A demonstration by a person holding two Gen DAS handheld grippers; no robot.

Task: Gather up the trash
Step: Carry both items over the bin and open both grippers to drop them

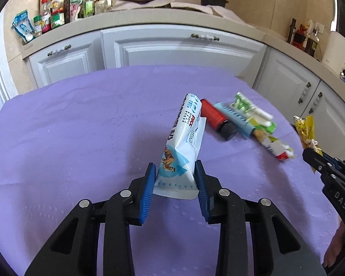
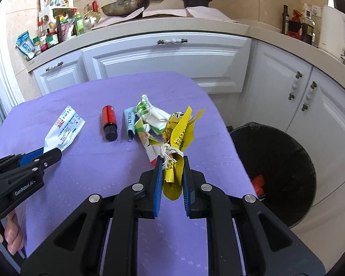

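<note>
The bin (image 2: pixel 285 138) hides most of its contents behind its rim.

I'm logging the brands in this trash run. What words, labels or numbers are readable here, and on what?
"DAS": side of the right claw.
"GenRobot.AI", small, roughly legible: side of the left claw.
Red logo and Chinese print on the white-blue wrapper in the left claw: too distorted to read.
Print on the yellow wrapper in the right claw: too small.
Counter bottle labels: unreadable.
</note>
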